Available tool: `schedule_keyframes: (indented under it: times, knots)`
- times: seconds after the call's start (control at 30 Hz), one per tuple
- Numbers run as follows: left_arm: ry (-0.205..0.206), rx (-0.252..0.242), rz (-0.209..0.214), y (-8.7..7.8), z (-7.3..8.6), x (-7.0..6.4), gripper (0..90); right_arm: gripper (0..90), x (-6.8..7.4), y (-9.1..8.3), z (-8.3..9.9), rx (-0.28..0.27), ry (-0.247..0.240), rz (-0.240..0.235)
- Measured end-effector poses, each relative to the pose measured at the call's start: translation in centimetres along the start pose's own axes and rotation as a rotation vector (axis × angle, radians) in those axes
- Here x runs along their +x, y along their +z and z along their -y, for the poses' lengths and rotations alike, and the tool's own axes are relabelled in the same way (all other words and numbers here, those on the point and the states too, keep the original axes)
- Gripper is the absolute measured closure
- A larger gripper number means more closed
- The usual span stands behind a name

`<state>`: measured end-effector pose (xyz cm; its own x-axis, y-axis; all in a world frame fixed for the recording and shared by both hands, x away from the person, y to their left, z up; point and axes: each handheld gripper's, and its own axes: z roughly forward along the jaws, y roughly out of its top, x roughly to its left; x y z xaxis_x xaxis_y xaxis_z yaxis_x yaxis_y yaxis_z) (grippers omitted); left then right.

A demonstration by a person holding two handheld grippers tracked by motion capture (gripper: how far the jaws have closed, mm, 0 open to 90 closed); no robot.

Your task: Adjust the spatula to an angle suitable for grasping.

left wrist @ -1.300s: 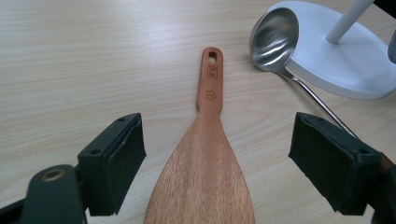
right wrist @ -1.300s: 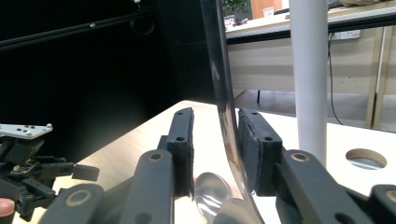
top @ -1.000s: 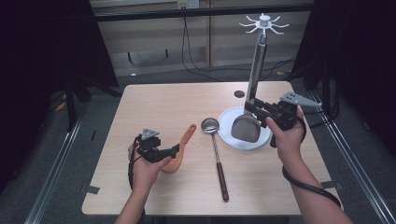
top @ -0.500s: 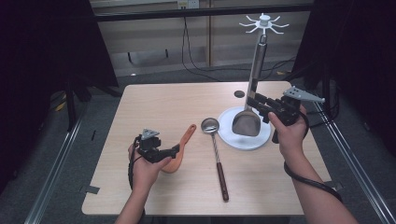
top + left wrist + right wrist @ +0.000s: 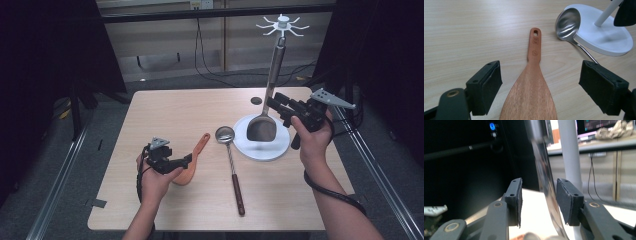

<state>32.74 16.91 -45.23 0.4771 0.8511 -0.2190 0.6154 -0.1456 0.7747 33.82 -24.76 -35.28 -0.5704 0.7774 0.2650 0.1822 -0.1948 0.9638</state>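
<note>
A spatula (image 5: 262, 128) with a dark head and a metal handle (image 5: 543, 175) stands upright against the white utensil stand (image 5: 265, 150). Its head hovers just over the round base, and its handle top reaches near the hook crown (image 5: 282, 22). My right gripper (image 5: 273, 103) (image 5: 539, 202) is around the handle with its jaws apart. The handle lies against the right pad and a gap shows at the left pad. My left gripper (image 5: 186, 161) (image 5: 541, 82) stands open over the blade of a wooden spatula (image 5: 192, 161) (image 5: 532, 82) lying on the table.
A steel ladle (image 5: 233, 170) (image 5: 567, 22) lies between the wooden spatula and the stand base (image 5: 604, 37), bowl towards the back. A small dark disc (image 5: 256, 100) sits behind the stand. The table's right edge is close to my right hand.
The right gripper has risen and moved a little back, and the dark spatula has gone up with it along the stand pole. The left gripper has stayed in place.
</note>
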Motion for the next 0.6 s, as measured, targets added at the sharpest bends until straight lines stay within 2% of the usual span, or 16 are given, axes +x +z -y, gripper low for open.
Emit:
schedule_keyframes:
  times: [0.03,0.07,0.1,0.13,0.17,0.23,0.27,0.4,0.43,0.47,0.6]
  knots:
    - [0.000,0.001,0.001,0.0,0.0,0.0,17.6,54.4,0.1,-0.1,-0.2,-0.011,0.007,0.005]
    - [-0.001,0.001,-0.001,0.0,0.0,0.0,17.6,55.9,0.1,-0.3,-0.5,-0.040,0.010,0.016]
    - [0.001,0.004,-0.001,0.0,0.1,0.1,17.6,57.8,0.2,-0.6,-1.2,-0.082,0.028,-0.001]
    - [0.003,0.005,-0.002,0.0,0.1,0.1,17.7,60.8,0.3,-0.8,-1.5,-0.093,0.024,0.013]
    - [0.003,0.005,-0.002,0.0,0.1,0.1,17.8,60.8,0.3,-0.8,-1.5,-0.093,0.024,0.013]
    - [0.004,0.003,-0.002,0.0,0.1,0.1,17.8,67.3,0.3,-0.9,-2.3,-0.114,0.020,0.009]
    - [0.000,0.001,-0.003,0.0,0.1,0.1,17.9,75.4,0.4,-0.9,-2.9,-0.114,-0.003,0.040]
    - [-0.003,-0.004,-0.003,0.0,0.0,0.1,17.8,86.1,0.6,-0.7,-4.4,-0.122,-0.034,0.075]
    - [-0.003,-0.004,-0.003,0.0,0.0,0.1,17.8,86.1,0.6,-0.7,-4.4,-0.122,-0.034,0.075]
    - [0.003,0.000,-0.005,-0.1,0.0,0.2,17.8,90.0,0.8,-0.6,-5.1,-0.126,-0.055,0.084]
    - [0.001,0.000,-0.005,0.0,0.0,0.2,17.5,90.0,1.1,-0.4,-6.2,-0.141,-0.056,0.094]
